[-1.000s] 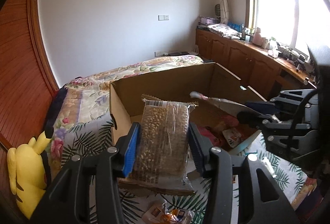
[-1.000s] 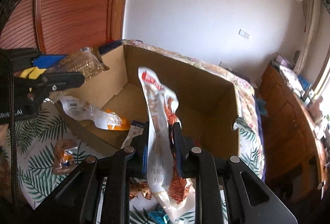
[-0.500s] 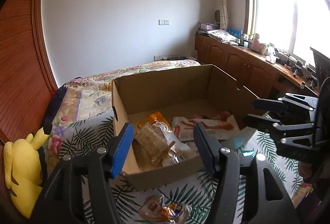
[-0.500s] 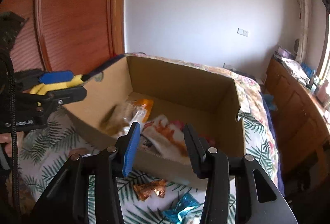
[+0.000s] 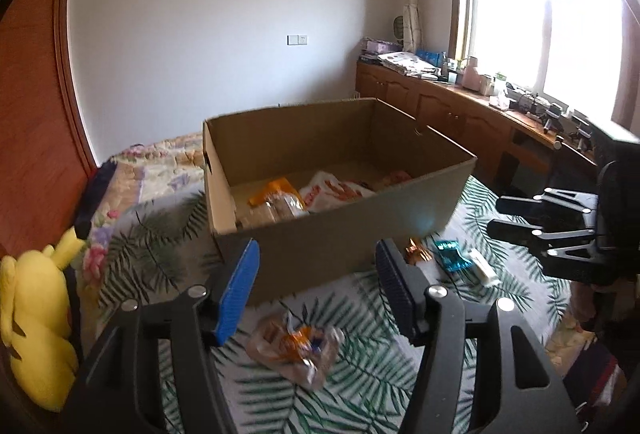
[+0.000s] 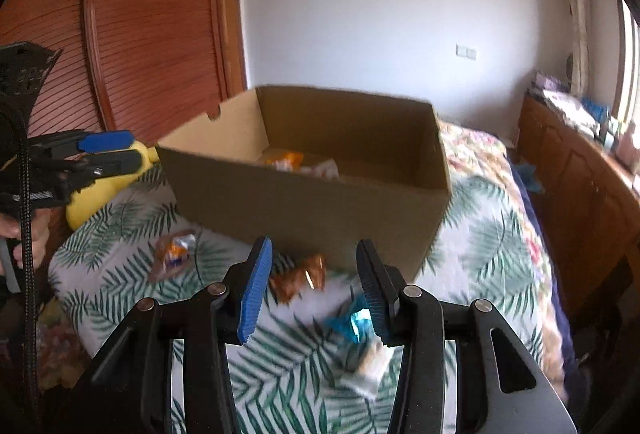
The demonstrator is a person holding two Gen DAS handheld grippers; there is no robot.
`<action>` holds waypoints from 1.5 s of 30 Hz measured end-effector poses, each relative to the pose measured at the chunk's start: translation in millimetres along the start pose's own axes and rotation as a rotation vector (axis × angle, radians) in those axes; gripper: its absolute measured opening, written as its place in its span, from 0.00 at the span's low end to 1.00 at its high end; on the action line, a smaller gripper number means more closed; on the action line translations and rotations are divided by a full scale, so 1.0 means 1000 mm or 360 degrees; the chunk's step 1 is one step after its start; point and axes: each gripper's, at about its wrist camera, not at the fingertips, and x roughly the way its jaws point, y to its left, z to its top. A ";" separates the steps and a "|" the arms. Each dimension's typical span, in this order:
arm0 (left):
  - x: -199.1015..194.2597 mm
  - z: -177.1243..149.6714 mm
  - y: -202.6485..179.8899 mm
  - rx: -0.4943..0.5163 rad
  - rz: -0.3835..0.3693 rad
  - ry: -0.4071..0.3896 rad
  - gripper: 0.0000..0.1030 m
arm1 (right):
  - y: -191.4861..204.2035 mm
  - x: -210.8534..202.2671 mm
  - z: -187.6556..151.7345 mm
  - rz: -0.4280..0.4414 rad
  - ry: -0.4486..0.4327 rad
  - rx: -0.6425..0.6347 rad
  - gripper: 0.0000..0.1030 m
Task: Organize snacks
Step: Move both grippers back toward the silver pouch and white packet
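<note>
An open cardboard box (image 5: 352, 230) (image 6: 304, 210) stands on a leaf-print bedspread and holds several snack bags (image 5: 320, 192). My left gripper (image 5: 316, 274) is open and empty in front of the box, above a clear snack bag (image 5: 296, 348) lying on the bed. My right gripper (image 6: 314, 274) is open and empty before the box's near wall. Below it lie an orange wrapper (image 6: 298, 278), a blue wrapper (image 6: 352, 324) and a white packet (image 6: 370, 368). The clear bag also shows in the right wrist view (image 6: 174, 254).
A yellow plush toy (image 5: 32, 318) sits at the bed's left edge. A wooden wardrobe (image 6: 132, 34) stands behind it. Low wooden cabinets (image 5: 460, 114) with clutter run under the window on the right.
Both grippers opened and dropped their snack bags into the box. Both have since pulled back and down, away from the box, toward the loose snacks on the bed.
</note>
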 end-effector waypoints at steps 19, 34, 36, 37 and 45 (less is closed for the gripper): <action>0.046 -0.064 0.019 -0.0194 0.0032 0.0216 0.59 | -0.050 0.051 -0.063 -0.0101 0.0281 0.0211 0.43; 0.075 -0.078 0.022 -0.0219 0.0177 0.0360 0.59 | -0.038 0.061 -0.066 -0.0174 0.0360 0.0119 0.43; 0.078 -0.075 0.024 -0.0250 0.0189 0.0367 0.59 | -0.038 0.061 -0.066 -0.0176 0.0356 0.0124 0.43; 0.080 -0.073 0.025 -0.0274 0.0196 0.0367 0.59 | -0.038 0.060 -0.066 -0.0178 0.0355 0.0125 0.43; 0.101 -0.064 0.035 -0.0405 0.0251 0.0406 0.60 | -0.037 0.060 -0.067 -0.0189 0.0348 0.0125 0.43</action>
